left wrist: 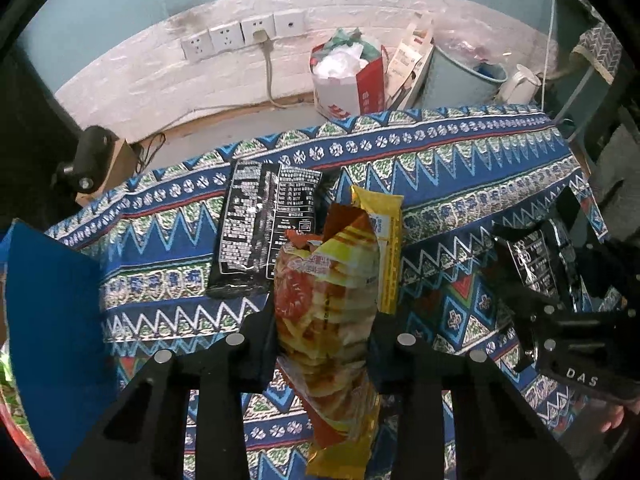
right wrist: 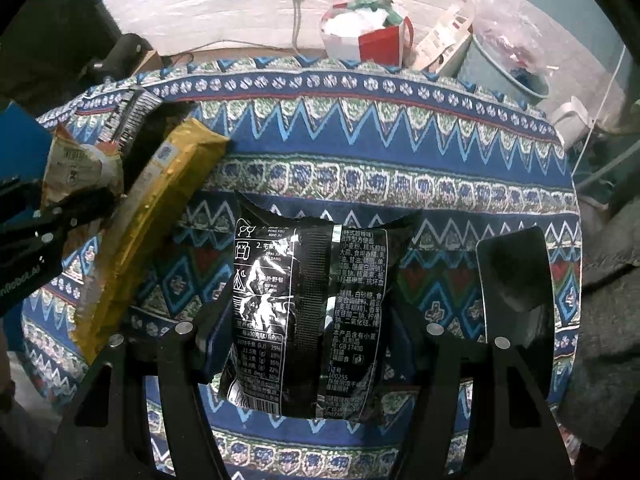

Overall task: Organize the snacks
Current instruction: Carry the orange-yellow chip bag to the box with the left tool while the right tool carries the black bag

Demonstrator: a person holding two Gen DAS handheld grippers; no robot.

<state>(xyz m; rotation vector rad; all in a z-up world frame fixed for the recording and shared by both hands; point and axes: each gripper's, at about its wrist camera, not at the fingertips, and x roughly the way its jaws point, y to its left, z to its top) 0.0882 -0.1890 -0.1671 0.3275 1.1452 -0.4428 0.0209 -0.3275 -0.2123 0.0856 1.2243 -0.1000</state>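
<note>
The left gripper pinches an orange-and-yellow chip bag; both fingers press on its sides, and the bag stands on end over the patterned cloth that covers the table. Taking that chip bag as the mark: touching its right side lies a long yellow pack, flat on the cloth and partly hidden behind the bag. Just left of the bag and a little farther back lies a black pack with white print, face down. Far left of it a blue flat panel stands at the cloth's edge.

Well to the right of the chip bag, the right gripper grips a second black packet with white text; its fingers press the packet's two sides, and the packet stands upright above the cloth. In the right wrist view the left gripper shows at the left edge with the chip bag in it, the yellow pack beside it.

Beyond the chip bag, past the far edge of the cloth, a red-and-white paper bag stuffed with wrappers sits on the floor, with a pale bin to its right and a white kettle farther right. Behind them a white brick wall carries a row of sockets, one with a plug and cable hanging from it.
</note>
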